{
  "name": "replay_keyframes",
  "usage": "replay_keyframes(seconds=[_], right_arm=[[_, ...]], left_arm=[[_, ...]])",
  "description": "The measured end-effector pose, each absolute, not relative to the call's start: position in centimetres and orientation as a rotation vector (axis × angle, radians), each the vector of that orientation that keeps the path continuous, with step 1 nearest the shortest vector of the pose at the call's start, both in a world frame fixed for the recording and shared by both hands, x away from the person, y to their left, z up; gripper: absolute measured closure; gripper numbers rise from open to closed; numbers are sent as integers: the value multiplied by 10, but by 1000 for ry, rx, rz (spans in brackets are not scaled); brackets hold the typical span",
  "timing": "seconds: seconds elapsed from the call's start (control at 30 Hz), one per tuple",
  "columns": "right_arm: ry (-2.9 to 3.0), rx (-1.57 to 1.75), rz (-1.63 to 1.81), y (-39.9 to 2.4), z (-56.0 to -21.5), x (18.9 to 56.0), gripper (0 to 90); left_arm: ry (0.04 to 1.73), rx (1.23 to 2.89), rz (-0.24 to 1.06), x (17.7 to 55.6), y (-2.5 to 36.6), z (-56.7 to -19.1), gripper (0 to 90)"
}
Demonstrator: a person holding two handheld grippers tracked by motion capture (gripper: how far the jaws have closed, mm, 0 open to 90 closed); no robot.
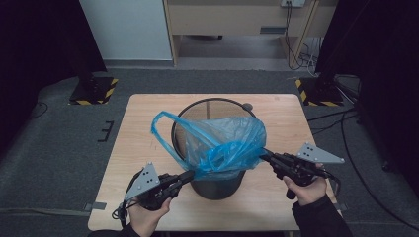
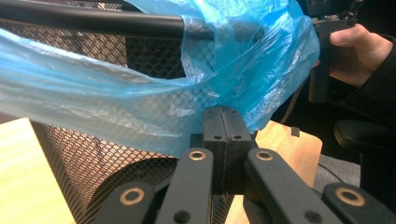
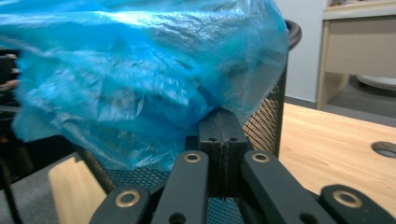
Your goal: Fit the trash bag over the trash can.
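Observation:
A black wire-mesh bin (image 1: 217,185) stands upright in the middle of the wooden table (image 1: 133,148). A thin blue plastic bag (image 1: 222,143) is draped over its near rim, with one handle loop (image 1: 160,129) hanging out to the left. My left gripper (image 1: 189,176) is shut on the bag's lower left edge beside the bin wall; its closed jaws pinch blue film (image 2: 187,116) against the mesh bin (image 2: 84,158). My right gripper (image 1: 263,155) is shut on the bag's right edge, the bag (image 3: 140,79) bunched just above its jaws beside the bin (image 3: 266,121).
A round cable hole (image 1: 247,106) sits in the table behind the bin, also seen as the hole (image 3: 385,149) at the right. Dark stands with striped bases (image 1: 94,91) flank the table's far corners. A wooden desk (image 1: 237,19) and cables lie beyond.

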State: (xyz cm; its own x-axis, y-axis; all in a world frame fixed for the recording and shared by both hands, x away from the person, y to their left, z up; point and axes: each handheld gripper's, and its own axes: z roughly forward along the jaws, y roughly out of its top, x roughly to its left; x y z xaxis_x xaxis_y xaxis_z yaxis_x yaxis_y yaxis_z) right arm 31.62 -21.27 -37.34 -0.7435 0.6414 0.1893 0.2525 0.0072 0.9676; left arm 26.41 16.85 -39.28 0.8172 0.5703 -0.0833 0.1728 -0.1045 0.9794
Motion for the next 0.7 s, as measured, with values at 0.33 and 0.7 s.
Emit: replay_keyframes(seconds=[0.33,0.7], right_arm=[[1985,941,1721,-215,-385,323,882],[1991,944,1694,-214,-386,328,882]], left_arm=[[635,1559,387,271,186,-391,610],[668,1377,437,284,217,-360,294]])
